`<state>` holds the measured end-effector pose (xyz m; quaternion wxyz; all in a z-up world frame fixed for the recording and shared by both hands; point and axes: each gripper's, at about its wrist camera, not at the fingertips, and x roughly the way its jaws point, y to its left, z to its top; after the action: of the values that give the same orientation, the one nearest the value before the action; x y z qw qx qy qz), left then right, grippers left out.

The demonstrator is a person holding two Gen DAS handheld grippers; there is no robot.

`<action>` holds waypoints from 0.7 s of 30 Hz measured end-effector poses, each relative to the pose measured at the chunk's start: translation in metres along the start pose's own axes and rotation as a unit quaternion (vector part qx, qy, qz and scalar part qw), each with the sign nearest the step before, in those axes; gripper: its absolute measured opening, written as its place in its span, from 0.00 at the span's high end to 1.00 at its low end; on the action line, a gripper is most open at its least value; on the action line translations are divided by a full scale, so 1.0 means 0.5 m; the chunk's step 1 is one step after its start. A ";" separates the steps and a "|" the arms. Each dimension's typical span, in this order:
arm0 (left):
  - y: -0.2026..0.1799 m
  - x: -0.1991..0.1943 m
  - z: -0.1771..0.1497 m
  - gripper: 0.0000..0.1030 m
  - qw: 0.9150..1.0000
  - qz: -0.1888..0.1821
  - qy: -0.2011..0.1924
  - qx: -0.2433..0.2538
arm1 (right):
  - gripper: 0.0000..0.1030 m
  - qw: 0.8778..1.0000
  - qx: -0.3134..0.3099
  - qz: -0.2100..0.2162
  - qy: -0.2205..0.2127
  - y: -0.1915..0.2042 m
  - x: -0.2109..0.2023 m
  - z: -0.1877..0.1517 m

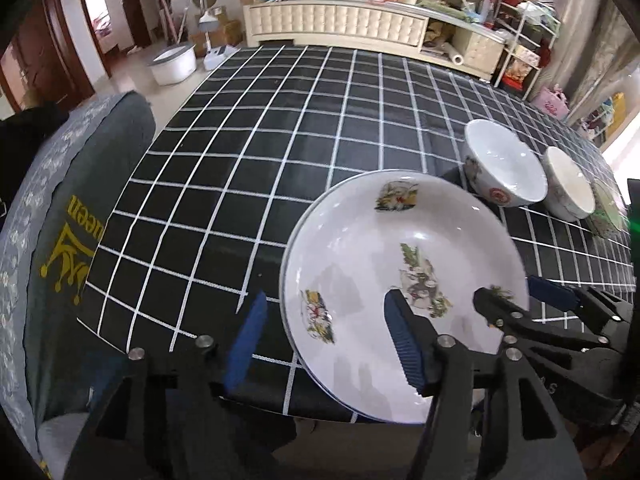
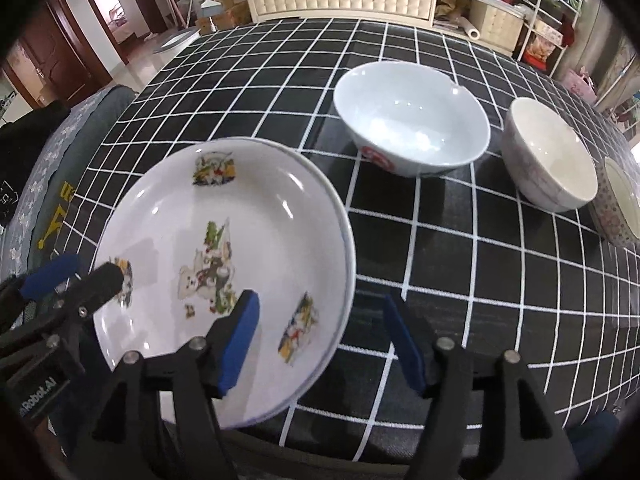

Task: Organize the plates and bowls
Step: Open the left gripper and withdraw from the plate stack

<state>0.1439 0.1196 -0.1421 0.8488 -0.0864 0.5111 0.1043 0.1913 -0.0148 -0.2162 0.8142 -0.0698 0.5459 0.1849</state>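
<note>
A white plate with cartoon prints (image 1: pixel 360 264) (image 2: pixel 248 216) lies at the table's near edge; a second rim shows just under it. My left gripper (image 1: pixel 326 340) is open and straddles the plate's left rim, its right finger above the plate. My right gripper (image 2: pixel 320 340) is open too and straddles the right rim, with its left finger over the plate. Each gripper shows in the other's view: right gripper (image 1: pixel 520 300), left gripper (image 2: pixel 78 276). Behind the plate stand a white bowl with a red mark (image 1: pixel 504 168) (image 2: pixel 412 120), a cream bowl (image 1: pixel 568 184) (image 2: pixel 548 156) and a patterned bowl (image 1: pixel 608 208) (image 2: pixel 620 204).
The table wears a black cloth with a white grid (image 1: pixel 280 140). A grey cushion with yellow print (image 1: pixel 72 240) sits against the table's left side. Beyond the far edge are a white cabinet (image 1: pixel 340 20) piled with clutter and a white tub (image 1: pixel 172 64) on the floor.
</note>
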 end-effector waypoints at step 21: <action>-0.126 -0.174 0.016 0.43 0.990 -0.091 -0.094 0.059 | 0.22 0.987 0.014 -0.030 -0.159 -0.089 -0.260 -0.028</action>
<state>0.1279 0.0532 -0.0587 0.9027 -0.0722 0.4241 0.0041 0.1523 -0.0896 -0.1067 0.8967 -0.0450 0.4098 0.1613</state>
